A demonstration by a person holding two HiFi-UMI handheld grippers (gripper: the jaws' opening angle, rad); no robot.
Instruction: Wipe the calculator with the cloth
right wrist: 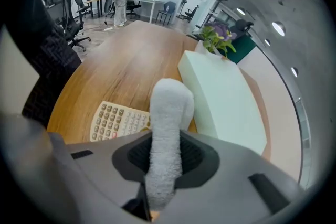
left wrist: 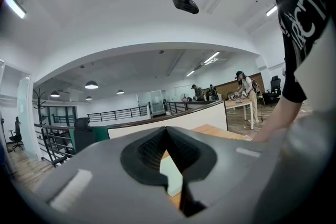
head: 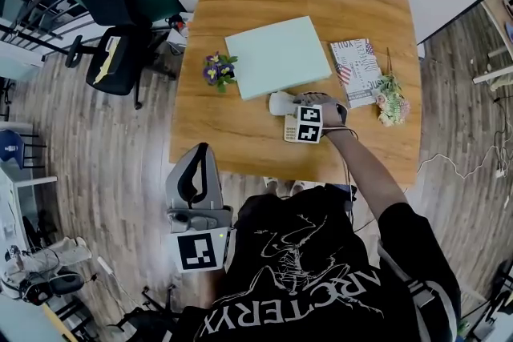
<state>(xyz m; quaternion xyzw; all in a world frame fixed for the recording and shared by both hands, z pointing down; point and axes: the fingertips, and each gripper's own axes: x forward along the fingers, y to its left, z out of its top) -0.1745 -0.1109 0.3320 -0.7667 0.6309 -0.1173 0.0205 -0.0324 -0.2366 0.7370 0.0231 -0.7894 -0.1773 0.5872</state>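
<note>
A beige calculator (right wrist: 116, 120) lies on the wooden table (head: 240, 132) near its front edge; in the head view only its left edge (head: 288, 129) shows beside the marker cube. My right gripper (right wrist: 165, 157) is shut on a rolled white cloth (right wrist: 167, 113), which sticks out forward past the calculator's right end. From above, the cloth (head: 279, 102) hangs just in front of the pale green box. My left gripper (head: 199, 153) is held off the table's front left, jaws shut with nothing between them. In its own view the left gripper (left wrist: 168, 139) tilts up toward the ceiling.
A flat pale green box (head: 278, 56) lies mid-table, right behind the cloth. A small pot of purple flowers (head: 218, 70) stands to its left. A booklet (head: 358, 70) and a dried bouquet (head: 391, 98) lie to the right. Black office chairs (head: 112, 52) stand left of the table.
</note>
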